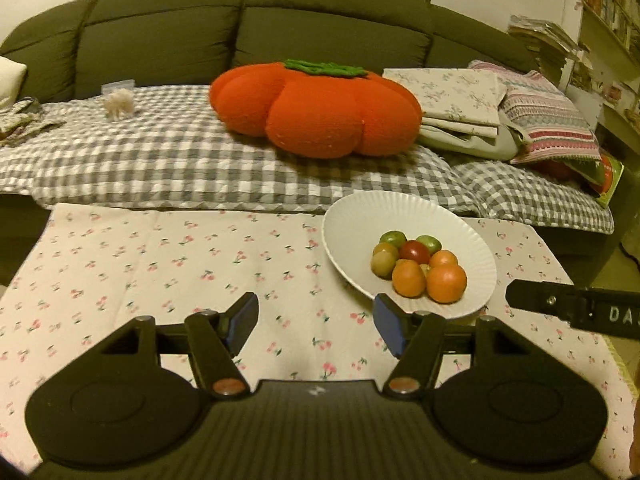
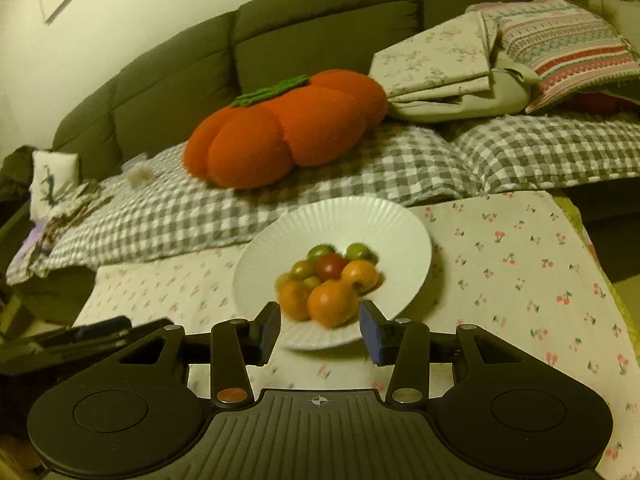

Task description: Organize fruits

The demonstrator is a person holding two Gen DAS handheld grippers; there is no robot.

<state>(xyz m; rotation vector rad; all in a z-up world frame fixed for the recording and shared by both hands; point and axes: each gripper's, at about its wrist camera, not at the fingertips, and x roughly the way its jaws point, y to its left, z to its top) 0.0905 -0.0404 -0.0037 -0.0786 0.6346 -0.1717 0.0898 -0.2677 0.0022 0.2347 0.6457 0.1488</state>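
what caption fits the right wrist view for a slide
Open right gripper poised before a white plate of oranges and small fruits on a cherry-print tablecloth.

One white plate [image 1: 348,216] stands on the table [image 1: 160,256], holding a pile of small fruits: three orange ones [image 1: 446,283], one red one [image 1: 414,251], and at least four greenish ones [image 1: 393,237], with another partly hidden. One pumpkin-shaped cushion [image 1: 316,110] lies on the sofa [image 1: 160,28].

"DA" on right tongs [image 1: 576,312] (cut off)
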